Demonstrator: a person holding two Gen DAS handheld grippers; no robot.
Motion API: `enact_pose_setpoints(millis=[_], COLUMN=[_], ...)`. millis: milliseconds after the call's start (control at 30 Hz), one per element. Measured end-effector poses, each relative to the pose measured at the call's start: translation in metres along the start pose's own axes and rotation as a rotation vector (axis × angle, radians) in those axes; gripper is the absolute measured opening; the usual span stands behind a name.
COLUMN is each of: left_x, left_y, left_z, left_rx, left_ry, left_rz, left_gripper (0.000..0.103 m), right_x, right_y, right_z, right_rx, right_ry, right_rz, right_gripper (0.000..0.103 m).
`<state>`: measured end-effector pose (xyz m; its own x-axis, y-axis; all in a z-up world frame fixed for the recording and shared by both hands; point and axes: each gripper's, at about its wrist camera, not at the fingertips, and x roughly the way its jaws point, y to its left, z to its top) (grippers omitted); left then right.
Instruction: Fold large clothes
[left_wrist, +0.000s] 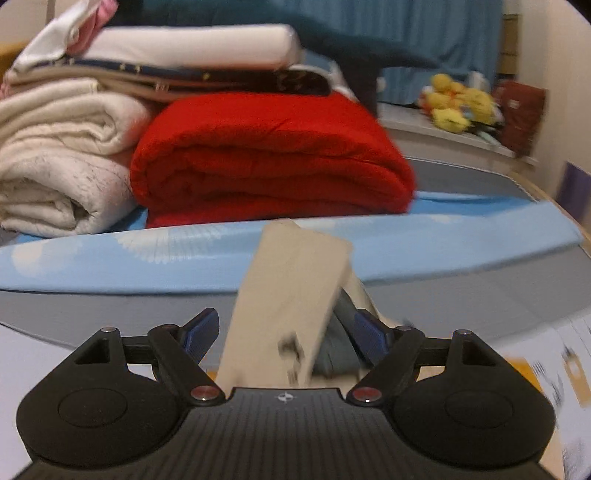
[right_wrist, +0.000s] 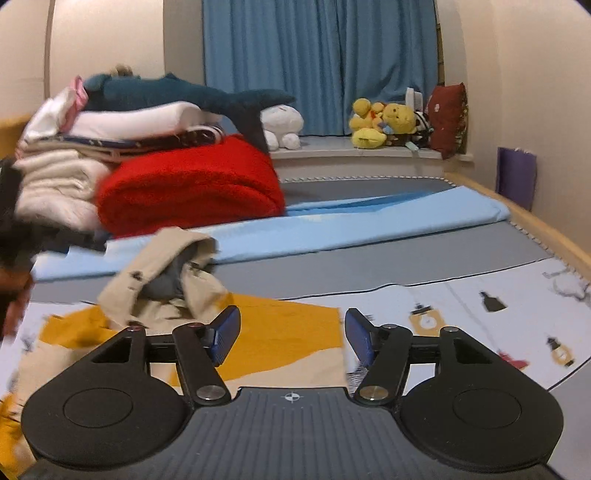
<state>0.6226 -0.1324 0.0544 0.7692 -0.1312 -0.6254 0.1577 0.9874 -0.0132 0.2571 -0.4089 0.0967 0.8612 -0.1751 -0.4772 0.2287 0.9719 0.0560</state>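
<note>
A beige coat (right_wrist: 166, 280) with grey lining lies crumpled on the patterned bedsheet (right_wrist: 480, 306), left of my right gripper (right_wrist: 291, 325). That gripper is open, with only the yellow and white sheet between its blue pads. In the left wrist view a beige flap of the coat (left_wrist: 291, 295) stands up, blurred, between the fingers of my left gripper (left_wrist: 285, 321). Its jaws stand wide. The left pad (left_wrist: 201, 332) is clear of the cloth. The right pad (left_wrist: 369, 339) is beside the grey lining, and I see no pinch.
A folded red blanket (left_wrist: 273, 158) and white blankets (left_wrist: 55, 166) are stacked at the back left, with a dark blue shark plush (right_wrist: 177, 92) on top. A light blue sheet (right_wrist: 369, 221) crosses the bed. Yellow plush toys (right_wrist: 384, 125) sit by the blue curtain (right_wrist: 317, 66). A dark blur (right_wrist: 11, 240) fills the left edge.
</note>
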Motion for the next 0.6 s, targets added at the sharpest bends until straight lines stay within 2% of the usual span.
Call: enact_pose_setpoints(millis=[200, 300, 533, 567, 600], left_x=[0.106, 0.148, 0.204, 0.205, 0.208], left_y=[0.021, 0.03, 0.034, 0.032, 0.032], left_z=[0.04, 0.051, 0.052, 0.05, 0.049], left_rx=[-0.126, -0.186, -0.244, -0.239, -0.225], left_ry=[0.049, 0.09, 0.146, 0.147, 0.148], left_rz=[0.036, 0.023, 0.011, 0.007, -0.008], left_gripper=[0.084, 0.084, 0.083, 0.07, 0.036], right_x=[0.034, 0.044, 0.057, 0.058, 0.059], right_y=[-0.022, -0.026, -0.029, -0.03, -0.031], right_z=[-0.01, -0.012, -0.017, -0.018, -0.018], right_rx=[0.075, 0.096, 0.121, 0.124, 0.129], right_ry=[0.118, 0.145, 0.19, 0.195, 0.201], right_rz=[-0.058, -0.065, -0.06, -0.061, -0.062], right_gripper=[0.061, 0.059, 0.052, 0.052, 0.051])
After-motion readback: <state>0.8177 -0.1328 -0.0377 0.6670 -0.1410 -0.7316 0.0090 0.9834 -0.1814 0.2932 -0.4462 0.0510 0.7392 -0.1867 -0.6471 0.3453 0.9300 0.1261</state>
